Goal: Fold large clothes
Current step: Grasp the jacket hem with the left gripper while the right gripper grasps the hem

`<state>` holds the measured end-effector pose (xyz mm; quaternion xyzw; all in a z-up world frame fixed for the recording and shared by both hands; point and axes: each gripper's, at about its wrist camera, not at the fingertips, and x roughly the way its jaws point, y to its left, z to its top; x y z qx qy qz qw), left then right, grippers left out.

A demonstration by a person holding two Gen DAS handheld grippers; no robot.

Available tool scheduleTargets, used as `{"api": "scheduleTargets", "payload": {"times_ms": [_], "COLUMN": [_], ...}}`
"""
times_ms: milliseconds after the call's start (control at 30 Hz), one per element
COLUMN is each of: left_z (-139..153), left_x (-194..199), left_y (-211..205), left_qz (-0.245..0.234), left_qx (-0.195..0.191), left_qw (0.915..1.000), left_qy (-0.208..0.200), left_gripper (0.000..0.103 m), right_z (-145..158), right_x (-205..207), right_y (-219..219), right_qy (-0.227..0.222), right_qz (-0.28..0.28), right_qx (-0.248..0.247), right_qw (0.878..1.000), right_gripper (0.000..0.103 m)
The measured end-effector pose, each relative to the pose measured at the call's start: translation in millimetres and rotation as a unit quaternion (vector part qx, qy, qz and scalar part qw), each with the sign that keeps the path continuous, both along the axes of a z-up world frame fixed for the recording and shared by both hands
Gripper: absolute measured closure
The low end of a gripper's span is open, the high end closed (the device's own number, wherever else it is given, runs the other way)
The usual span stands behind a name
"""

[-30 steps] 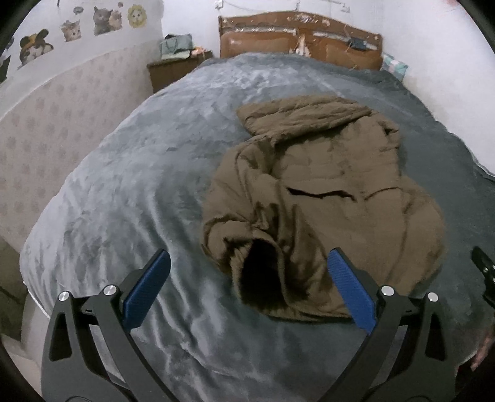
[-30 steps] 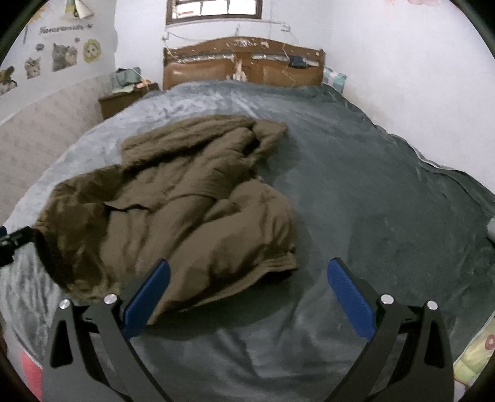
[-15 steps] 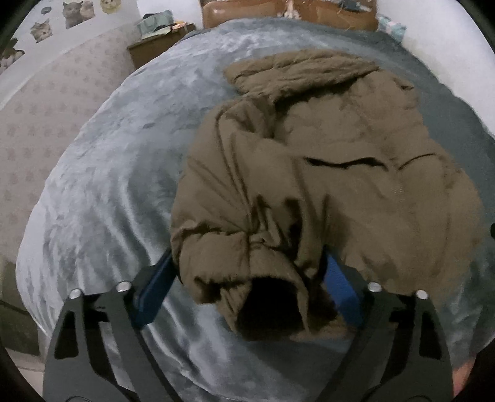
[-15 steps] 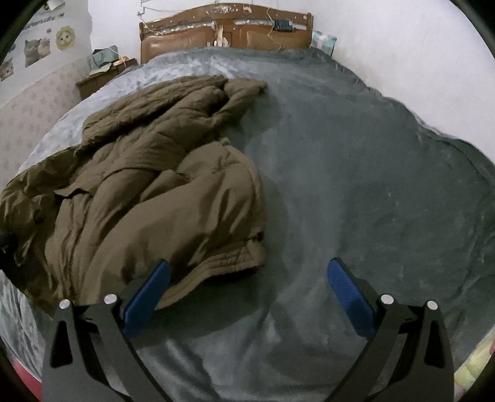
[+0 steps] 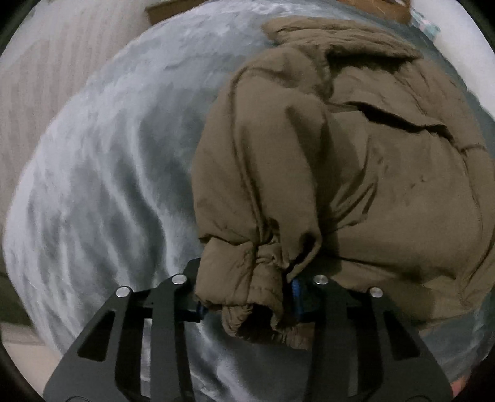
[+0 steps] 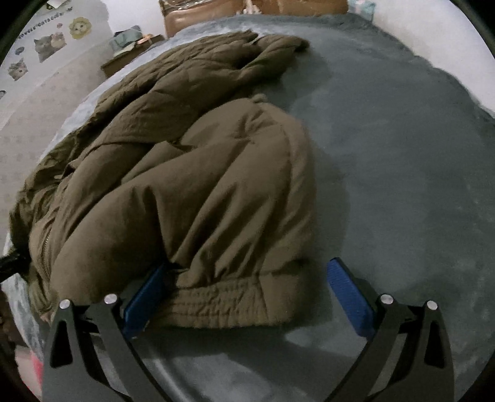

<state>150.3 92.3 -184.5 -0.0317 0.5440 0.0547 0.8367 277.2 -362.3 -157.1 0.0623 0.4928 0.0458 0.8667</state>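
Grasping is the step I judge us to be in: both grippers are down at the near edge of the brown padded jacket [image 5: 340,160], which lies crumpled on the grey blanket [image 5: 102,173] covering the bed, collar end toward the headboard [image 6: 256,6].

My left gripper [image 5: 247,304] has just been closing, and its 2 jaws now stand narrow with a bunched cuff or hem corner of the jacket between them. The fabric bulges out above and below the blue pads, so I read that side as clamped on cloth.

My right gripper [image 6: 247,297] has its jaws wide. The ribbed hem of the jacket sits between them, close against the left-hand pad [image 6: 145,303], while the right-hand pad stands well clear of the cloth over bare blanket. Nothing is gripped there yet.

Next, I think, the right gripper needs to shut on that ribbed hem, taking the whole thickness and not just the outer layer. With both corners held, the jacket could be lifted and spread flat before any fold. Padded fabric is bulky and slippery, so a shallow bite may slip.
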Motion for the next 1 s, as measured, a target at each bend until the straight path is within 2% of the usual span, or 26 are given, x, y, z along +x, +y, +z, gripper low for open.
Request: {"api": "scheduleTargets", "payload": {"times_ms": [33,100,200,267,333,500,633,700,900,933,1000], "left_z": [-2.4,-5.4,-6.2,-4.7,-1.5,18.8,36.1,44.9,65.4,67.8,73.7], "left_x": [0.4,1.3,3.5,3.4,2.1,-11.8,-23.0,-29.5,-38.8,-37.8,-43.5], "left_y": [4.1,4.9,-5.0,-8.3,-11.5,-20.9,-35.5,-42.6,-70.2,-70.7,-68.7], "left_qz": [0.006,0.007,-0.004,-0.006,-0.007,-0.012,-0.026,-0.036,-0.066,-0.067,-0.064], "left_qx": [-0.01,-0.014,0.011,0.014,0.008,0.01,-0.006,-0.023,-0.033,-0.035,-0.035], "left_qw": [0.9999,0.9999,0.9999,0.9998,0.9999,0.9996,0.9989,0.9981,0.9957,0.9955,0.9953], "left_qy": [0.0,-0.005,-0.01,-0.011,-0.01,-0.024,-0.039,-0.043,-0.056,-0.058,-0.064], "left_gripper": [0.063,0.063,0.062,0.062,0.062,0.062,0.062,0.06,0.058,0.057,0.047], "right_z": [-1.6,-3.7,0.3,3.3,11.8,31.3,42.0,53.5,91.4,98.3,107.3], "right_x": [0.7,5.3,5.0,1.5,-7.1,-35.7,-65.8,-85.8,-129.3,-135.2,-133.1], "right_y": [0.7,5.1,15.5,22.3,30.1,23.6,1.9,-10.2,-31.6,-33.0,-31.0], "right_qy": [0.001,0.002,-0.007,-0.016,-0.034,-0.061,-0.067,-0.074,-0.09,-0.091,-0.089], "right_qz": [0.003,0.017,0.036,0.048,0.051,0.024,-0.009,-0.03,-0.076,-0.083,-0.091], "right_qx": [0.009,0.032,0.027,0.02,-0.009,-0.037,-0.05,-0.057,-0.081,-0.086,-0.102], "right_qw": [1.0,0.999,0.999,0.999,0.998,0.997,0.996,0.995,0.99,0.989,0.987], "right_gripper": [0.003,0.015,0.036,0.065,0.079,0.084,0.085,0.086,0.086,0.086,0.086]}}
